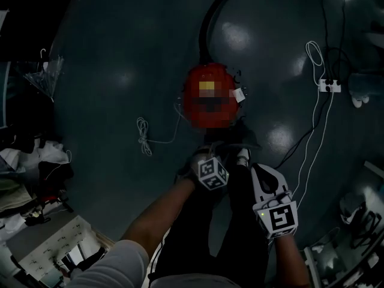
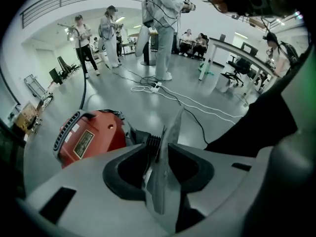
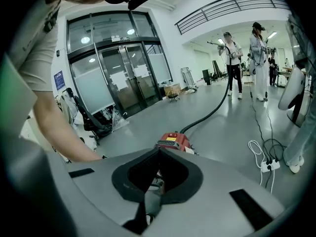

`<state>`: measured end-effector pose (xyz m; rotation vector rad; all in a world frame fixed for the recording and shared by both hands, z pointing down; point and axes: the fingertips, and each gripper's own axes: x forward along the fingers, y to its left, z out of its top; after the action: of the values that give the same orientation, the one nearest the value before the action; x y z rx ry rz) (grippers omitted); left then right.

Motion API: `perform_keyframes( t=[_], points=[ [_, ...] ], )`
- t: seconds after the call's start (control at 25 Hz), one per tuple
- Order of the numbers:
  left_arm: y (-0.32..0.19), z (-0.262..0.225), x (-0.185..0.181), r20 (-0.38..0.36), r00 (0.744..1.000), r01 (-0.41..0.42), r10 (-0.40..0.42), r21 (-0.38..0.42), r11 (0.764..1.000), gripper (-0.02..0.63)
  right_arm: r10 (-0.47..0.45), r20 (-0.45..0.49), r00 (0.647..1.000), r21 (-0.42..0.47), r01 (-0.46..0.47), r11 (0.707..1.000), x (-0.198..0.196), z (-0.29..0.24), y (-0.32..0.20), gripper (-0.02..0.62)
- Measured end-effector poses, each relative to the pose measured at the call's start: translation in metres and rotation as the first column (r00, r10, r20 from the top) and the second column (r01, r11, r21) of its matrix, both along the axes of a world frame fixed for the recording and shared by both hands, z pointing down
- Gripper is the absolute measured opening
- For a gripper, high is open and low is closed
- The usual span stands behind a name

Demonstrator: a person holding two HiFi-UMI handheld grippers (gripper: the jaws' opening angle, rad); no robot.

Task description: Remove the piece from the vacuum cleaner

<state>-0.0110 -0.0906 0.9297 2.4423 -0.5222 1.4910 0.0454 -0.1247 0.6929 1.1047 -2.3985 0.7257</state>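
A: Since the head view's so dark, where's the vac (image 2: 91, 137) sitting?
B: On the floor (image 2: 148, 107), near the middle of the head view. Red body, black grille (image 2: 66, 130) along one end, label (image 2: 84, 143) on top. Black hose (image 3: 205, 116) runs off its far end across the floor.
A: L gripper (image 2: 170, 127)?
B: Close to the vac, which lies just left of the jaws in its own view, not touching. Jaws stand a little apart, nothing btw them.
A: And that black ribbed bit (image 2: 152, 141)?
B: At the vac's near end, showing right behind the L jaws. It's on the vac; can't tell if that's the piece to remove.
A: R gripper (image 3: 150, 201)?
B: Lower in the head view than the L one, aimed at the vac, which shows just above its jaws, apart from them. Jaws together, empty. Bare forearm (image 3: 54, 132) crosses that view's left side.
A: Anything else around?
B: White cable (image 1: 144, 138) coiled on the floor left of the vac in the head view; power strip (image 1: 329, 86) w/ leads well off to the right. People (image 2: 165, 28) stand in the bkgd of both gripper views.
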Motion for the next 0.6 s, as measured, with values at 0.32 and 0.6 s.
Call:
perform_keyframes(
  t=[0.32,0.6],
  points=[
    [0.006,0.060,0.003,0.126,0.984,-0.130,0.129,0.000,0.992,0.120,0.002,-0.004,1.000,0.000,-0.002,1.000,0.007,0.019,-0.012,0.017],
    [0.006,0.070,0.002,0.155,0.977,-0.151,0.146,0.021,0.988,0.047,0.024,-0.016,1.000,-0.026,-0.024,0.999,0.011,0.024,-0.009,0.017]
  ],
)
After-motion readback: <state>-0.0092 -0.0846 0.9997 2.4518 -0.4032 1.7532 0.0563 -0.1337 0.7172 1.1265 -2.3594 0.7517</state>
